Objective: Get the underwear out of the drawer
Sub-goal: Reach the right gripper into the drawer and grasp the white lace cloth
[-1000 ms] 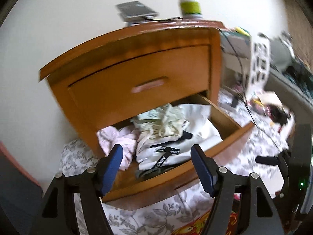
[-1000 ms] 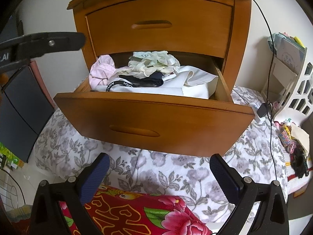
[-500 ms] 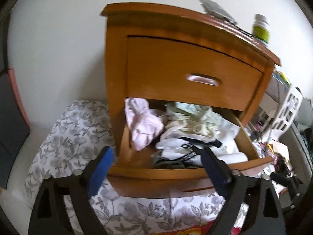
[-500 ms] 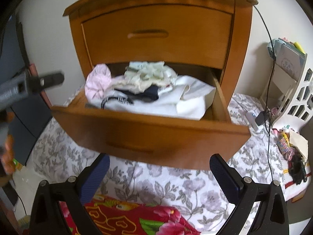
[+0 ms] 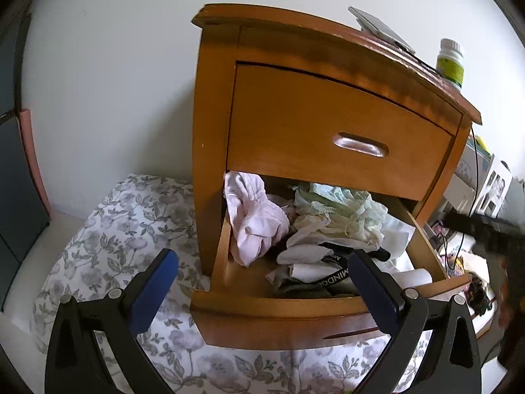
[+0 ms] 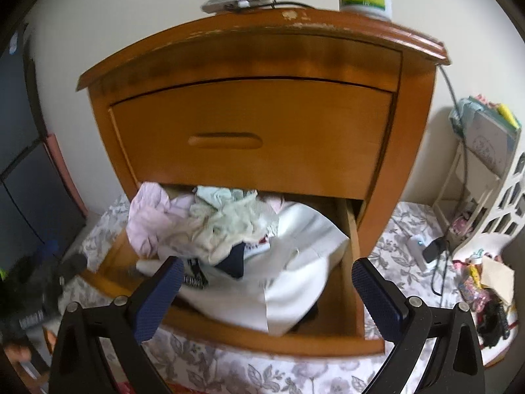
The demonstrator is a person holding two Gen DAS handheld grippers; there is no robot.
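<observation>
Judging the underwear heaped in the open drawer as light, limp and snag-prone, I would pinch a raised fold; left gripper and right gripper both spread, empty.

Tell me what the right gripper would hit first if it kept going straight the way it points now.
Probably the white folded garment in the open lower drawer. The right gripper is open and empty, aimed down over the drawer's front edge at the clothes pile; depth is unclear, so the front edge might come first.
</observation>
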